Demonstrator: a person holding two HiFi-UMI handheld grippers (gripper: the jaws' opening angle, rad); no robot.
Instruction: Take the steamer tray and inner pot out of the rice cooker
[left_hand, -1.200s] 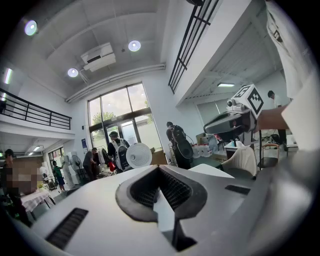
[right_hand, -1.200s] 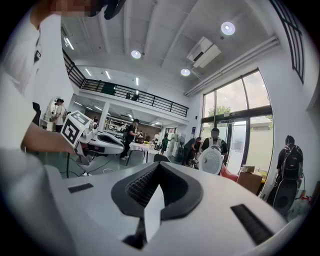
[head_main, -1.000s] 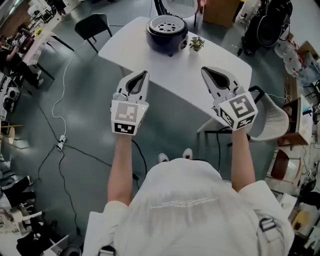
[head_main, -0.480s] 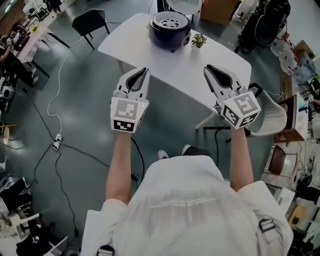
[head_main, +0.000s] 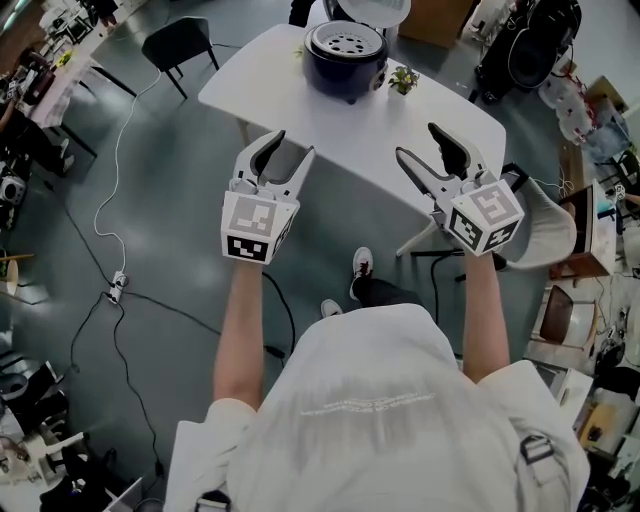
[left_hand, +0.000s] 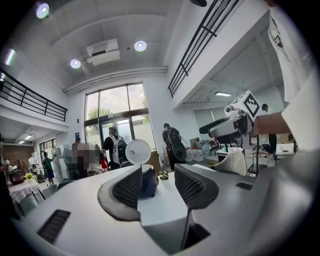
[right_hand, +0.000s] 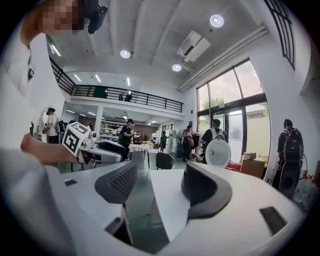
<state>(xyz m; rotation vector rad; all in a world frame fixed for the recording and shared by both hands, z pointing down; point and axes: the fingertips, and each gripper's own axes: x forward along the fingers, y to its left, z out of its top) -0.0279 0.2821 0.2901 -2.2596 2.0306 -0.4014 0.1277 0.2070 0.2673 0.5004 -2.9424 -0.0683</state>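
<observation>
The dark rice cooker (head_main: 345, 58) stands at the far side of the white table (head_main: 300, 100), its round lid (head_main: 368, 8) raised. The perforated steamer tray (head_main: 345, 42) lies in its top. Both grippers hang in the air short of the table's near edge, far from the cooker. My left gripper (head_main: 287, 150) is opening, and so is my right gripper (head_main: 420, 142); neither has anything between its jaws. In the left gripper view the cooker (left_hand: 148, 181) shows far off between the jaws of the left gripper (left_hand: 157, 182). In the right gripper view only the lid (right_hand: 218, 152) shows past the right gripper (right_hand: 160, 182).
A small potted plant (head_main: 404, 80) stands right of the cooker. A black chair (head_main: 180, 45) is beyond the table's left corner and a white chair (head_main: 545, 225) to its right. Cables (head_main: 115, 285) trail over the floor. Several people stand by the windows (left_hand: 115, 147).
Both grippers' jaws have gone from shut to wide apart. The person has stepped a little nearer to the table, both grippers coming along.
</observation>
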